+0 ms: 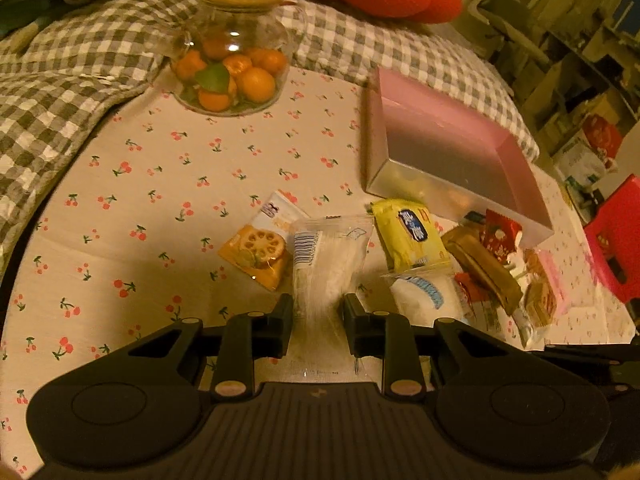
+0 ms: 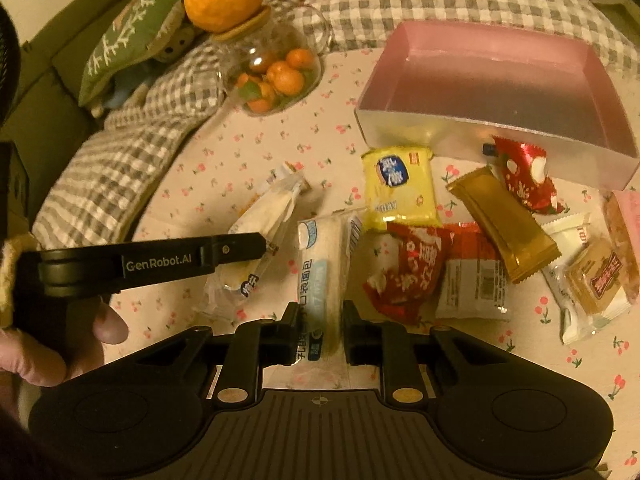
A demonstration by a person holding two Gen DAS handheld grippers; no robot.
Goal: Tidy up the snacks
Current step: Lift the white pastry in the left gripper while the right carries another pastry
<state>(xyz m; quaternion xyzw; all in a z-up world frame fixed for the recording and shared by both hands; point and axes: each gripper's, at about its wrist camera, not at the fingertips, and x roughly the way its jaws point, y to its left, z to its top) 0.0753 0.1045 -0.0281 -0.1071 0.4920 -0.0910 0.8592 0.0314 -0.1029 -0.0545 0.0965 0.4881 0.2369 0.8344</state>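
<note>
My left gripper (image 1: 318, 308) is shut on a clear-wrapped white bread packet (image 1: 326, 268), seen from the side in the right wrist view (image 2: 260, 216). My right gripper (image 2: 320, 316) is shut on a blue-and-white bread roll packet (image 2: 322, 256), also in the left wrist view (image 1: 420, 296). An empty pink box (image 1: 452, 152) stands beyond the snacks, also in the right wrist view (image 2: 496, 88). On the cloth lie a yellow packet (image 2: 396, 188), a gold bar (image 2: 504, 224), red packets (image 2: 408, 272) and a lotus-root snack packet (image 1: 260, 252).
A glass jar of small oranges (image 1: 232, 60) stands at the back left on the cherry-print tablecloth (image 1: 140, 200). A checked blanket (image 1: 60, 100) and cushions lie behind. More wrapped snacks (image 2: 592, 276) lie at the right. A red stool (image 1: 616, 240) stands off the right edge.
</note>
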